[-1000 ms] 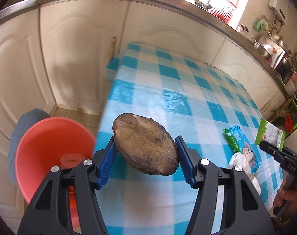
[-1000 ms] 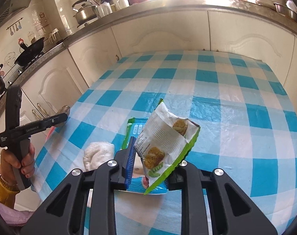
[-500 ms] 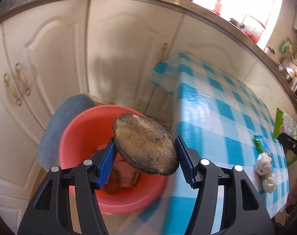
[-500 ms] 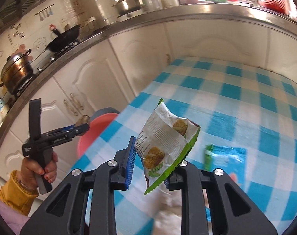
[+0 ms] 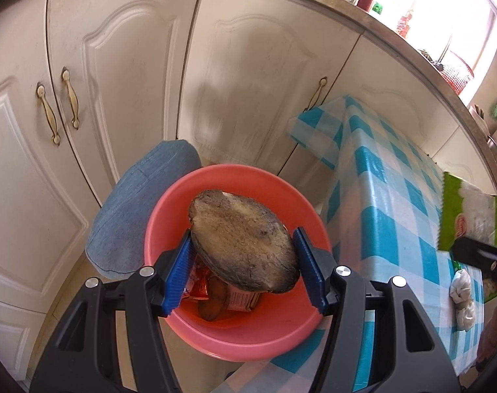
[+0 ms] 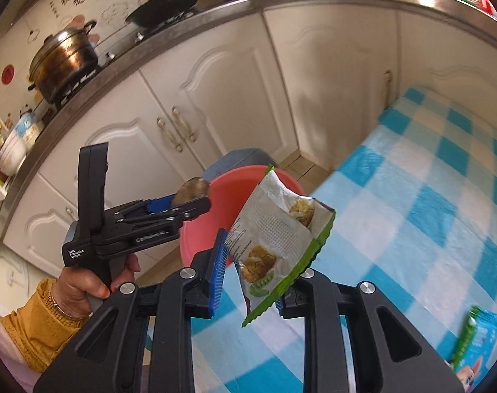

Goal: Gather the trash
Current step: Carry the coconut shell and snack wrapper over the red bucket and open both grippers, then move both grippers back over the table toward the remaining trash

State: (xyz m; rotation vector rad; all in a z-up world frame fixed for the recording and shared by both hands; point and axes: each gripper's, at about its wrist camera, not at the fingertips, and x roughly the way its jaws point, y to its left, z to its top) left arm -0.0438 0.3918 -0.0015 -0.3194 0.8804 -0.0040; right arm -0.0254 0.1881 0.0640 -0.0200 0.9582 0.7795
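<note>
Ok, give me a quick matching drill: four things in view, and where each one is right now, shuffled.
Things:
1. brown peel
2. snack bag
3. white wads
4. blue cushion

Places:
A. beside the pink basin, against the cabinets
B. on the checked tablecloth
C. in the left gripper, over the basin
D. in the right gripper, by the table edge

Pairs: 1-C, 2-D, 3-B, 4-A

Swung the left gripper (image 5: 243,270) off the table (image 5: 392,196), peel (image 5: 243,240) now directly above the bucket (image 5: 235,337). Carried the right gripper (image 6: 253,281) and wrapper (image 6: 274,245) leftward toward that bucket too.
</note>
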